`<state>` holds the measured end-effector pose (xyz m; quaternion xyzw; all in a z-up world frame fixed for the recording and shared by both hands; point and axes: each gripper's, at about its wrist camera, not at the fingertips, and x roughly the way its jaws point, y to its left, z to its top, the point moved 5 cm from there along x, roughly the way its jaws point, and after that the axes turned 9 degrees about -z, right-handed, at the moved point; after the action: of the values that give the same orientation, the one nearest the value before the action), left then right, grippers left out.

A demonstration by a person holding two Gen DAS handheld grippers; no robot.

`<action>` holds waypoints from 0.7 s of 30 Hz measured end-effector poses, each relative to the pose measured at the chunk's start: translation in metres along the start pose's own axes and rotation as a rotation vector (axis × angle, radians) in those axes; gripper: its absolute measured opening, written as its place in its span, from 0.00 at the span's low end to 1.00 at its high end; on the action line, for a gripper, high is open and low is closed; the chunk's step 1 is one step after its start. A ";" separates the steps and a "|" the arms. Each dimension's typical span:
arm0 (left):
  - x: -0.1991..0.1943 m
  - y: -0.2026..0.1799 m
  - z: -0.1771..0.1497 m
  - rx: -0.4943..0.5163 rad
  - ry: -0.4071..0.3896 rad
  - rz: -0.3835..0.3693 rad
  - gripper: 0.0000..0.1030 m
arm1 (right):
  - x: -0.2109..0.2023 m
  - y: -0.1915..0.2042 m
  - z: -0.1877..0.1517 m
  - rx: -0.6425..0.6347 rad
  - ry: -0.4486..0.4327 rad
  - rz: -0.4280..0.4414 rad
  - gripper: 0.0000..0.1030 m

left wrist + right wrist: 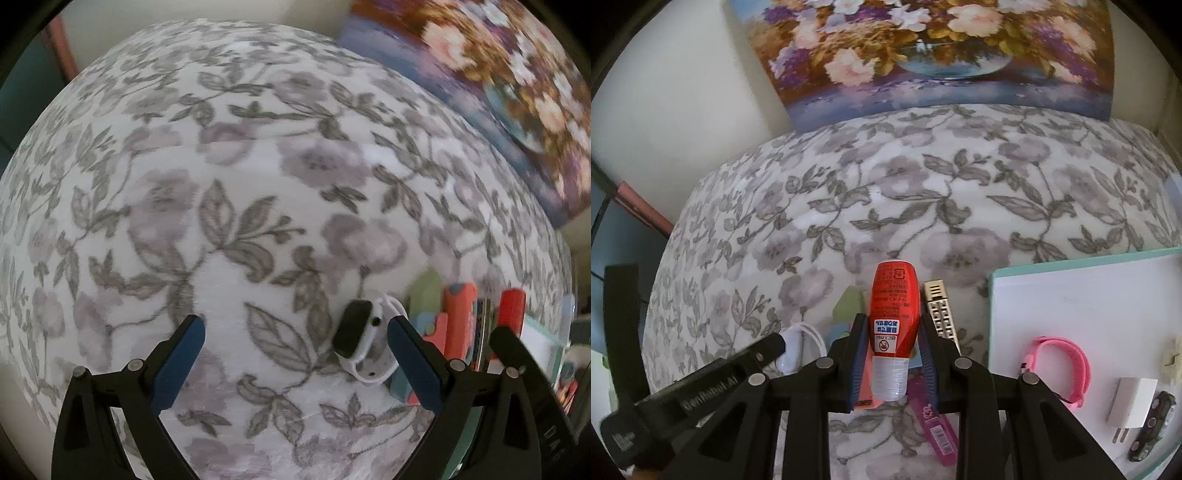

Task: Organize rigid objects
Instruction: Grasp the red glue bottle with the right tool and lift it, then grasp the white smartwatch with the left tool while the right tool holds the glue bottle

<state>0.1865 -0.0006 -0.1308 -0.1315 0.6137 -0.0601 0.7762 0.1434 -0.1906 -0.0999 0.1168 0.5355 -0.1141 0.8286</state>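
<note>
1. Right gripper (894, 350): jaws clamped on the red bottle (894, 306), lifted above the floral surface (923, 192).
2. Left gripper (295, 332): jaws wide open, empty.
3. Smartwatch (354, 328) lies at its 3 o'clock.
4. White tray (1071, 295) at 3 o'clock holds a pink band (1067, 365).

A home: floral tablecloth (923, 192), flower painting (923, 55) against the wall.
</note>
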 end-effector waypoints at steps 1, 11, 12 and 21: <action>0.002 -0.004 -0.001 0.015 0.005 -0.001 0.96 | 0.000 -0.002 0.000 0.008 0.003 0.000 0.28; 0.027 -0.035 -0.008 0.101 0.035 -0.006 0.96 | 0.000 -0.017 0.001 0.047 0.015 0.002 0.28; 0.029 -0.037 -0.010 0.107 0.038 -0.002 0.96 | 0.000 -0.018 0.001 0.050 0.017 0.001 0.28; 0.026 -0.038 -0.014 0.110 0.016 0.009 0.89 | 0.001 -0.026 0.001 0.080 0.027 0.001 0.28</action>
<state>0.1814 -0.0456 -0.1473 -0.0855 0.6163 -0.0914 0.7775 0.1367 -0.2158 -0.1024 0.1518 0.5415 -0.1333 0.8161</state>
